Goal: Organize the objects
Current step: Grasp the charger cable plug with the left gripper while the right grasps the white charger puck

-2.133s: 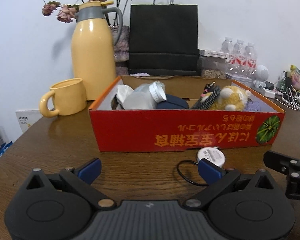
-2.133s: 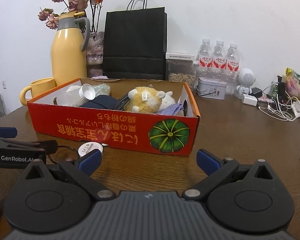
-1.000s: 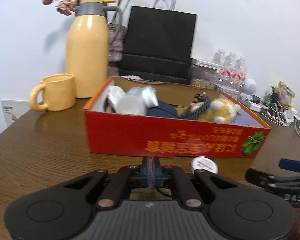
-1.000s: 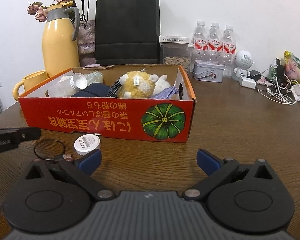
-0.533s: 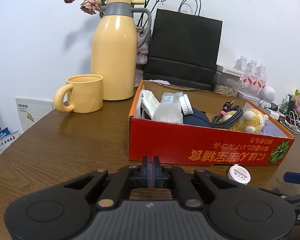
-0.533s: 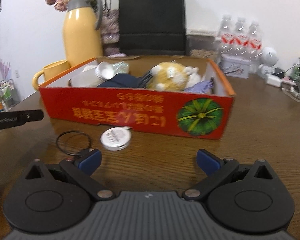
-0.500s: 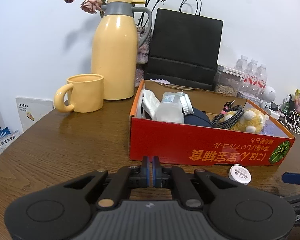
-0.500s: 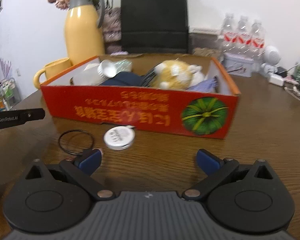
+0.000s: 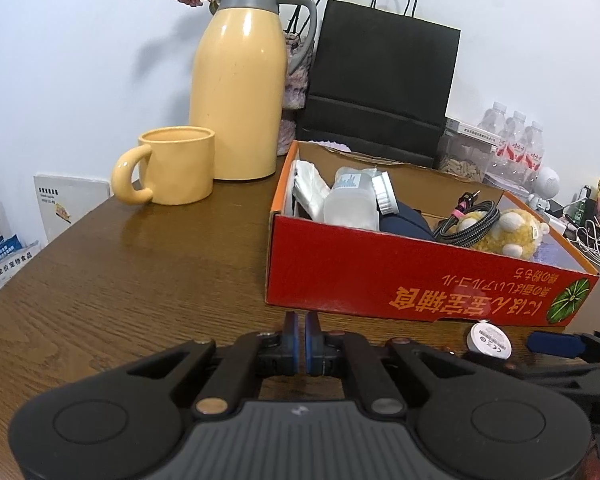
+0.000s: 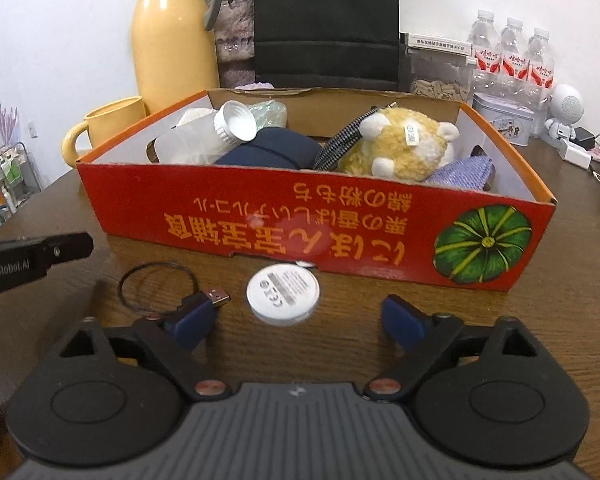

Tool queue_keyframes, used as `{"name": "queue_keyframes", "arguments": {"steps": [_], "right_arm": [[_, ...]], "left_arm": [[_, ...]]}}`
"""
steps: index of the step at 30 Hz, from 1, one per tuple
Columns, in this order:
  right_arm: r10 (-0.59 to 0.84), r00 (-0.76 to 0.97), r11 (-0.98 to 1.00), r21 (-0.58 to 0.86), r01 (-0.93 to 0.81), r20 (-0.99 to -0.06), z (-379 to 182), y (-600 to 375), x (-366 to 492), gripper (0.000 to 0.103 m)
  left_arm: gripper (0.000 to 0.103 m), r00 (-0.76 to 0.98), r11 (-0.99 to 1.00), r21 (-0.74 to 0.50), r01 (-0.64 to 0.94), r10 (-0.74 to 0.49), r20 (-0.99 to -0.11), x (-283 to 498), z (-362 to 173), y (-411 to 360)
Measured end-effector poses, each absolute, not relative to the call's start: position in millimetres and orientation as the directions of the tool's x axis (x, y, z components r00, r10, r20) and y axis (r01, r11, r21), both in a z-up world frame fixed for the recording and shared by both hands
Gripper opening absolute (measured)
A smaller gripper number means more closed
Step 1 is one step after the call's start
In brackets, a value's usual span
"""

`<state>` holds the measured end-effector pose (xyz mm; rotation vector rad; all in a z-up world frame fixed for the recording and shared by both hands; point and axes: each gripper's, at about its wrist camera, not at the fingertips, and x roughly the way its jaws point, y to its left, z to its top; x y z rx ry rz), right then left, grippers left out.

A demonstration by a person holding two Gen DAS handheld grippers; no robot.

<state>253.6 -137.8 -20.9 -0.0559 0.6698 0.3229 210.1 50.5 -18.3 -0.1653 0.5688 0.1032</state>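
A red cardboard box (image 10: 340,240) holds a plastic bottle (image 10: 204,140), a dark pouch (image 10: 272,152), a yellow plush toy (image 10: 400,148), a coiled cable and a purple cloth. A white round disc (image 10: 283,293) with a thin black looped cable and USB plug (image 10: 216,296) lies on the table in front of the box. My right gripper (image 10: 296,320) is open, low over the table, with the disc just ahead between its fingers. My left gripper (image 9: 301,336) is shut and empty, left of the box (image 9: 420,280). The disc (image 9: 489,338) shows at its right.
A yellow thermos (image 9: 240,80) and yellow mug (image 9: 172,166) stand left of the box. A black paper bag (image 9: 380,88) stands behind it. Water bottles (image 10: 512,56), a tin, a white robot figure and chargers sit at the back right. The table edge is at the left.
The left gripper closed empty and moved left, away from the disc. The right gripper moved forward and lower toward the disc and its cable.
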Motion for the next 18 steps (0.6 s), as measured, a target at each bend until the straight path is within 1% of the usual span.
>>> {"name": "queue_keyframes", "arguments": {"steps": [1, 3, 4, 5, 6, 8, 11, 12, 13, 14, 15, 16, 18], "right_arm": [[0.275, 0.739, 0.949, 0.051, -0.311, -0.614, -20.5, -136.3, 254.2, 0.081], [0.271, 0.746, 0.951, 0.049, -0.306, -0.609, -19.8, -134.6, 255.0, 0.069], [0.276, 0.747, 0.950, 0.051, -0.309, -0.605, -19.5, -134.6, 254.9, 0.066], [0.282, 0.748, 0.949, 0.057, -0.311, -0.601, -19.1, -135.9, 254.0, 0.054], [0.293, 0.748, 0.946, 0.071, -0.315, -0.595, -18.6, -137.9, 253.0, 0.040], [0.312, 0.746, 0.943, 0.097, -0.318, -0.588, -17.9, -140.9, 251.7, 0.040], [0.320, 0.756, 0.942, 0.111, -0.316, -0.570, -16.1, -144.9, 247.6, 0.040], [0.321, 0.765, 0.943, 0.109, -0.316, -0.559, -14.8, -146.4, 245.0, 0.040], [0.321, 0.774, 0.943, 0.104, -0.317, -0.546, -13.2, -147.9, 241.5, 0.040], [0.317, 0.783, 0.944, 0.097, -0.316, -0.536, -12.1, -149.5, 238.5, 0.040], [0.313, 0.789, 0.945, 0.091, -0.314, -0.528, -11.0, -151.4, 235.9, 0.040], [0.310, 0.795, 0.946, 0.087, -0.312, -0.522, -9.9, -153.5, 233.9, 0.040], [0.303, 0.804, 0.949, 0.089, -0.301, -0.512, -8.2, -159.4, 231.6, 0.040]], "left_arm": [[0.002, 0.837, 0.982, -0.128, -0.142, 0.050, -0.544, 210.1, -18.5, 50.6], [0.003, 0.834, 0.981, -0.129, -0.143, 0.049, -0.549, 210.8, -19.2, 50.9], [0.003, 0.832, 0.981, -0.130, -0.143, 0.047, -0.553, 211.2, -19.5, 51.2], [0.003, 0.831, 0.981, -0.137, -0.139, 0.040, -0.555, 211.5, -19.7, 51.7], [0.005, 0.832, 0.980, -0.144, -0.136, 0.034, -0.553, 211.3, -19.4, 51.9], [0.010, 0.841, 0.980, -0.154, -0.126, 0.023, -0.540, 208.8, -17.3, 51.8], [0.029, 0.856, 0.982, -0.160, -0.096, -0.001, -0.517, 205.3, -14.3, 48.1], [0.041, 0.858, 0.984, -0.158, -0.083, -0.010, -0.513, 204.9, -13.6, 46.1], [0.057, 0.858, 0.986, -0.152, -0.071, -0.017, -0.513, 204.8, -13.3, 43.2], [0.064, 0.858, 0.988, -0.143, -0.056, -0.026, -0.512, 204.6, -13.0, 39.5], [0.073, 0.860, 0.991, -0.131, -0.037, -0.035, -0.509, 203.9, -12.5, 34.9], [0.077, 0.865, 0.993, -0.115, -0.019, -0.041, -0.501, 202.4, -11.4, 29.7], [0.078, 0.876, 0.998, -0.065, 0.016, -0.046, -0.480, 198.9, -9.4, 15.7]]}}
